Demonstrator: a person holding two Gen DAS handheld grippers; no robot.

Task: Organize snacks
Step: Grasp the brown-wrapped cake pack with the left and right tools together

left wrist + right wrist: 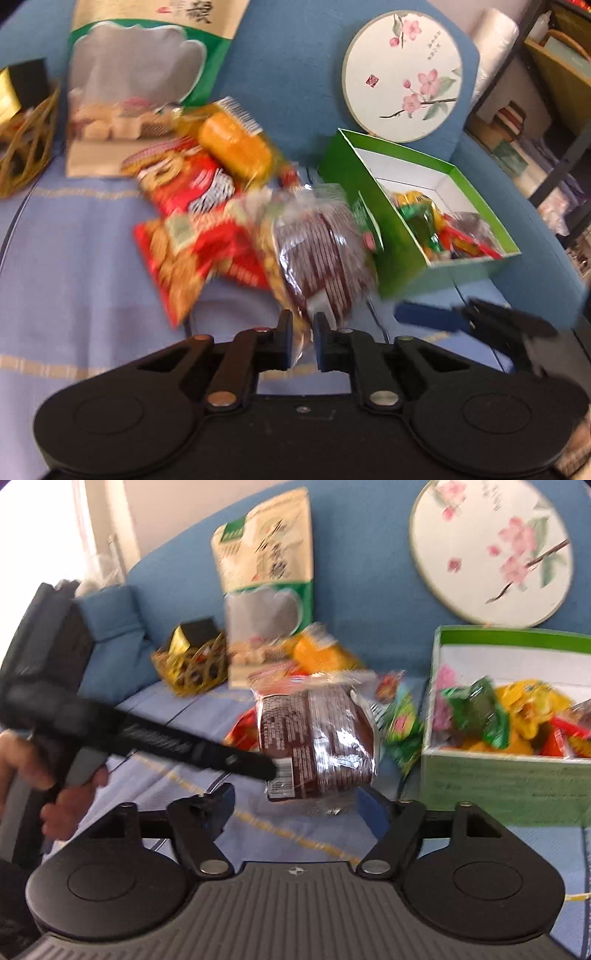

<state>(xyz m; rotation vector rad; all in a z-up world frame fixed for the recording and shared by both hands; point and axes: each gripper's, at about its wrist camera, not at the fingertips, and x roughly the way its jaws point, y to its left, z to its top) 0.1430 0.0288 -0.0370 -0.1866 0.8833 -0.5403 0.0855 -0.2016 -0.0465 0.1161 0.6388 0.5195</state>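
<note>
Half the green box (517, 786) cropped.

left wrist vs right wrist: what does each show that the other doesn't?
Left wrist only: the red cracker bags in full, a shelving unit at far right, and the left gripper pinching the wrapper edge of the brown snack pack.

Right wrist only: a hand on the left gripper's handle, a green candy packet outside the box, and the right gripper open.

Both: the brown snack pack, green box of snacks, round floral fan, tall pouch, gold wire basket.
</note>
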